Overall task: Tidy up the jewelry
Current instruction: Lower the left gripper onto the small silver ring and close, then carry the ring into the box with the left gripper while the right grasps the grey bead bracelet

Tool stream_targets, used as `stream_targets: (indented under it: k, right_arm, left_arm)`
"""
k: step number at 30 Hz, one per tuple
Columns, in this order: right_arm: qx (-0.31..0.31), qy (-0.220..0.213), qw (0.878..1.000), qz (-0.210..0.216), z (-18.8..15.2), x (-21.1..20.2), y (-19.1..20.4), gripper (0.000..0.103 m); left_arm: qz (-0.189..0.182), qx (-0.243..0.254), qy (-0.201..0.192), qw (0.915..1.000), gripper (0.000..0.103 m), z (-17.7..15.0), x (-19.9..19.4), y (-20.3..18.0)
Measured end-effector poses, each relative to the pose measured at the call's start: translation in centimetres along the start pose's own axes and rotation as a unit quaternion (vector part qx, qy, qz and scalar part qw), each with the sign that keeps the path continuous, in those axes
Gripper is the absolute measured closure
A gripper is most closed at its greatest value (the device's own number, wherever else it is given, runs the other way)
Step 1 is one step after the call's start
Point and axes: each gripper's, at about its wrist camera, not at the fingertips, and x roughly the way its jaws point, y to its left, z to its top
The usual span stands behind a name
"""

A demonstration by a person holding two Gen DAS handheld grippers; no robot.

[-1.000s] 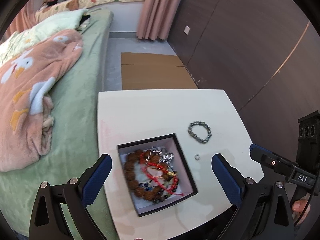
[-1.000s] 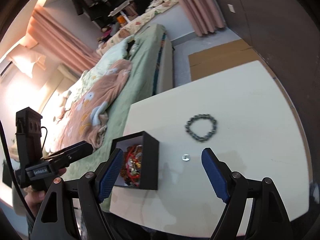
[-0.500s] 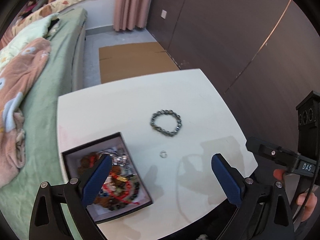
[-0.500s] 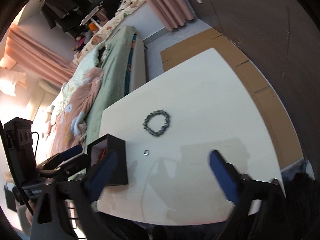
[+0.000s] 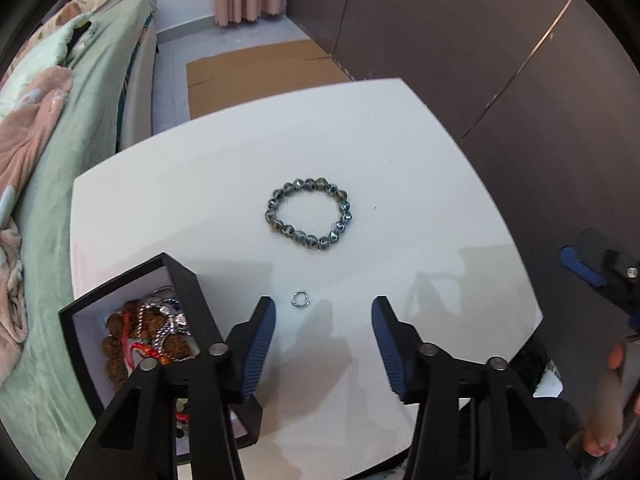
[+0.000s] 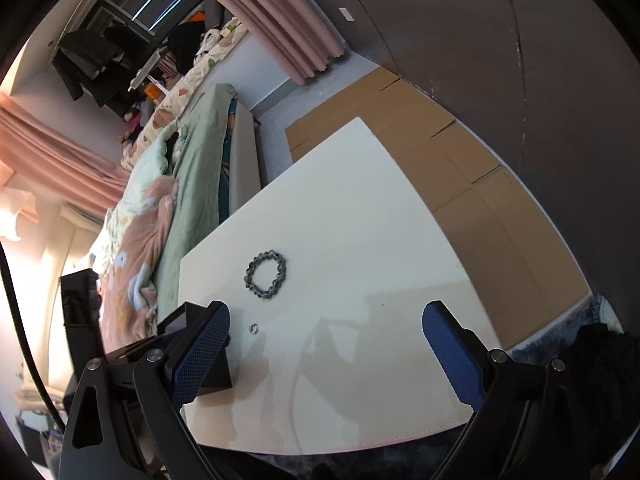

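A grey beaded bracelet lies on the white table; it also shows in the right wrist view. A small silver ring lies nearer, also seen in the right wrist view. A black jewelry box at the table's left front holds brown beads, red cord and silver chains. My left gripper is open and empty, just short of the ring, with the ring slightly left of its midline. My right gripper is open and empty above the table's near edge.
A bed with green sheet and pink blanket borders the table's left side. Flat cardboard lies on the floor beyond the table. A dark wall stands to the right. The right gripper's body shows at the right edge of the left wrist view.
My left gripper has swung right from over the box toward the ring and narrowed its opening. My right gripper has pulled back and to the right, away from the ring and bracelet.
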Motion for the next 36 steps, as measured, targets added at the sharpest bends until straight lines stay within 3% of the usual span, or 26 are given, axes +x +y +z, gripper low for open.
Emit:
stream_targets:
  k: [3, 6, 19, 22, 24, 32, 36]
  right_arm:
    - [0.003, -0.005, 1.0, -0.005, 0.1, -0.2, -0.1, 0.005]
    - [0.004, -0.014, 1.0, -0.017, 0.1, -0.4, 0.2, 0.005]
    - [-0.001, -0.004, 1.0, -0.02, 0.2, 0.3, 0.5, 0.005]
    - [-0.003, -0.004, 1.0, -0.021, 0.3, 0.3, 0.7, 0.005]
    - [-0.003, -0.003, 1.0, -0.022, 0.3, 0.4, 0.7, 0.005]
    - [-0.015, 0.008, 1.0, -0.017, 0.1, 2.0, 1.4, 0.006]
    - [-0.03, 0.023, 0.999, -0.007, 0.0, 3.4, 2.5, 0.02]
  left_arm:
    - [0.009, 0.0, 0.01, 0.9999, 0.059, 0.1, 1.1, 0.0]
    - [0.023, 0.0, 0.018, 0.9996, 0.069, 0.3, 2.2, 0.0]
    - [0.071, 0.034, 0.047, 0.9958, 0.078, 0.5, 5.1, -0.9]
    - [0.071, 0.032, 0.042, 0.9961, 0.081, 0.6, 5.2, -0.8]
    - [0.073, 0.029, 0.039, 0.9961, 0.09, 0.6, 5.1, -0.5]
    - [0.044, 0.011, 0.01, 0.9989, 0.09, 0.4, 2.6, 0.4]
    - [0.037, 0.001, -0.015, 0.9992, 0.09, 0.8, 0.0, 1.4]
